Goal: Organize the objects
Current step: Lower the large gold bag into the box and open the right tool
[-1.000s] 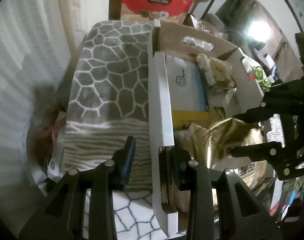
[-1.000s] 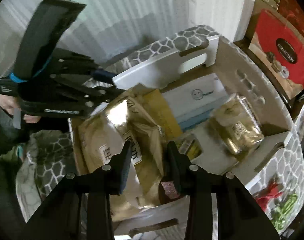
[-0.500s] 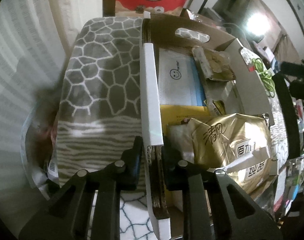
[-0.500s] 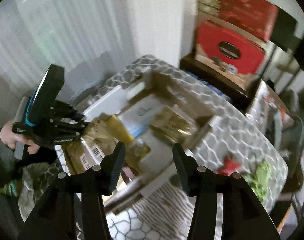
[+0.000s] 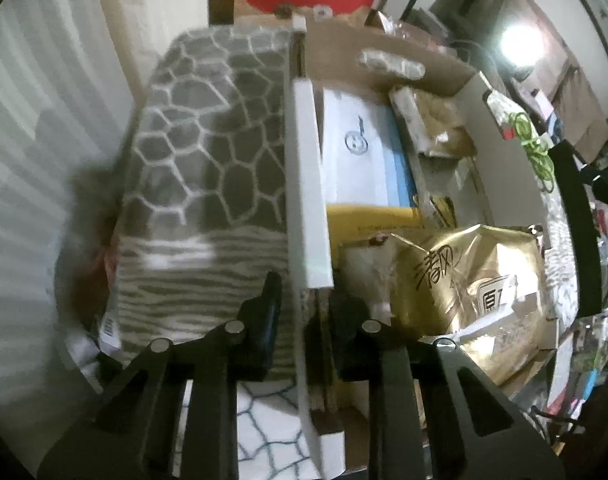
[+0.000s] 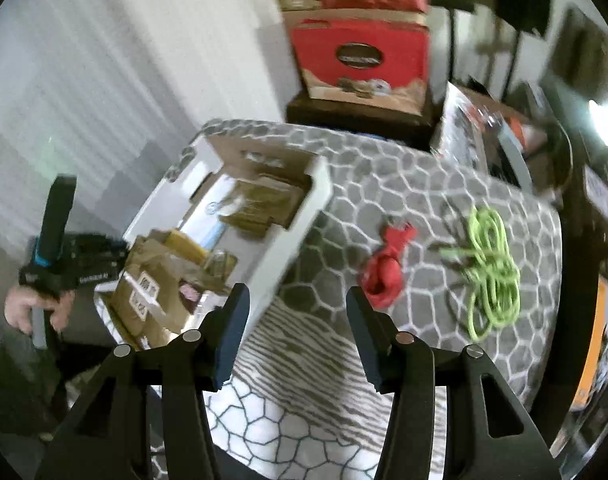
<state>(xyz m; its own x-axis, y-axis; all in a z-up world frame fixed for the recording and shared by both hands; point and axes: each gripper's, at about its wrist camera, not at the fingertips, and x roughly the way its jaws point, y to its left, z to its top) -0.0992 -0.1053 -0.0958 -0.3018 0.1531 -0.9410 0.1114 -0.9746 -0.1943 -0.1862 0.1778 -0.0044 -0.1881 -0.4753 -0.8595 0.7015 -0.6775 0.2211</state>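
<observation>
Left hand-held gripper (image 5: pixel 306 312): jaws nearly together, clamped on the near wall of the box (image 5: pixel 308 184), one finger outside it, one inside.
Left hand (image 6: pixel 35 304): seen from the right wrist view at the box's left end, wrapped round the gripper's handle.
Box: white outside, brown cardboard inside, open at the top, standing on the worktop (image 6: pixel 404 184), which wears a grey cloth with a white honeycomb pattern.
Box contents: gold bag (image 5: pixel 476 276) at the end nearest the left gripper; yellow envelope (image 5: pixel 374 218) just beyond the bag; white-and-blue packet (image 5: pixel 364 148) further along the same wall; a second gold pack (image 5: pixel 432 124) at the far end.
Right hand-held gripper (image 6: pixel 297 312): jaws about half open, having just been opening, with nothing between them; it hangs above the cloth just right of the box.
Red item (image 6: pixel 388 264): lying on the cloth to the right of the box, apart from it; the blur hides what it is.
Green cord (image 6: pixel 492 264): loosely coiled on the cloth, right of the red item, further from the box.
Red carton (image 6: pixel 364 60): behind the worktop, beyond the box's far end.
</observation>
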